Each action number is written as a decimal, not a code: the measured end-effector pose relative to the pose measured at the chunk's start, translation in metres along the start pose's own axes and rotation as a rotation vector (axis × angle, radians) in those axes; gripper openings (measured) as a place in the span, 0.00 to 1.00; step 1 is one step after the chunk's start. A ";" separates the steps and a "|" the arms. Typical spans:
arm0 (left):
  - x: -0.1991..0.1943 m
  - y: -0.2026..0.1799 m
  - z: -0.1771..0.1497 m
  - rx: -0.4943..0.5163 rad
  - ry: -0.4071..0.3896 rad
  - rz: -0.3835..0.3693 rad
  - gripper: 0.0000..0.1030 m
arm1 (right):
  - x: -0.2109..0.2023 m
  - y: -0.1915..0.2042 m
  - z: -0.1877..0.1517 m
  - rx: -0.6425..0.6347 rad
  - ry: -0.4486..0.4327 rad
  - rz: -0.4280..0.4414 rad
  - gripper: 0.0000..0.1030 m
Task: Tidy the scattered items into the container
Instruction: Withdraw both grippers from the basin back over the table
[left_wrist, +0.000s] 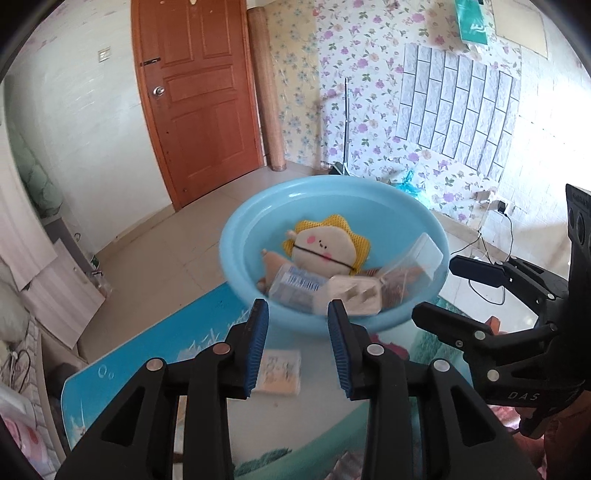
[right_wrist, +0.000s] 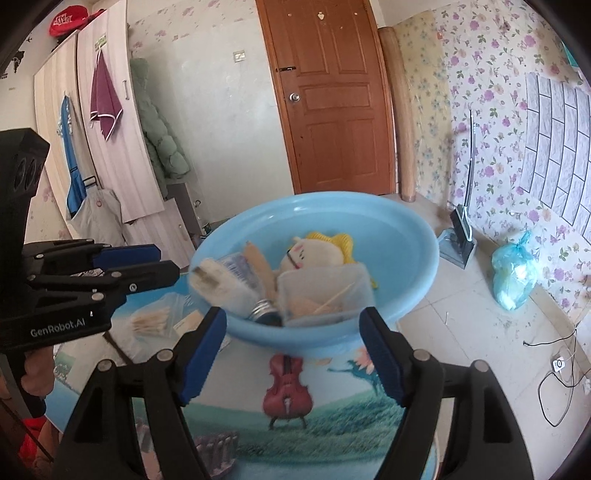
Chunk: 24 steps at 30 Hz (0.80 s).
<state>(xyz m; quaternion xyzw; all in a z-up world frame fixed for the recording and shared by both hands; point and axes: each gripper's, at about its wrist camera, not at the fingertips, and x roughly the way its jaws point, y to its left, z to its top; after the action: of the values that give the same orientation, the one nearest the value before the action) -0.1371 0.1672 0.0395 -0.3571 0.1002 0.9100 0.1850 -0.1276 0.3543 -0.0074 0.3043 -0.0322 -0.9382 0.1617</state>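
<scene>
The light blue basin (left_wrist: 332, 192) stands on the table and holds a yellow plush toy (left_wrist: 325, 243), a tissue pack (left_wrist: 295, 286), a white plug adapter (left_wrist: 351, 295) and a clear box of toothpicks (left_wrist: 406, 269). My left gripper (left_wrist: 298, 308) hovers open at the basin's near rim, with nothing between its fingers. On the table below it lies a small flat packet (left_wrist: 280, 373). My right gripper (right_wrist: 293, 317) is wide open at the basin (right_wrist: 406, 236) from the other side. A bag of cotton swabs (right_wrist: 151, 321) lies on the table under the left gripper (right_wrist: 166, 264). The adapter (right_wrist: 221, 288) looks blurred.
The table (right_wrist: 288, 424) has a printed cover with a violin picture. Beyond it are a tiled floor, a wooden door (right_wrist: 332, 96), a wardrobe with hanging clothes (right_wrist: 103, 99), a blue plastic bag (right_wrist: 515, 277) and cables (right_wrist: 561, 373) on the floor.
</scene>
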 end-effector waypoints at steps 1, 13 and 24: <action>-0.003 0.003 -0.004 -0.007 -0.002 0.003 0.31 | -0.001 0.003 -0.001 -0.004 0.003 -0.002 0.73; -0.031 0.040 -0.063 -0.093 0.022 0.081 0.57 | 0.000 0.043 -0.024 -0.036 0.089 0.023 0.73; -0.054 0.072 -0.118 -0.096 0.069 0.227 0.89 | 0.019 0.088 -0.050 -0.091 0.211 0.067 0.73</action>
<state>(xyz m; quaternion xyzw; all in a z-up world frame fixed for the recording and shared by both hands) -0.0577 0.0504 -0.0058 -0.3832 0.1028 0.9160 0.0598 -0.0880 0.2665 -0.0451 0.3924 0.0175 -0.8955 0.2093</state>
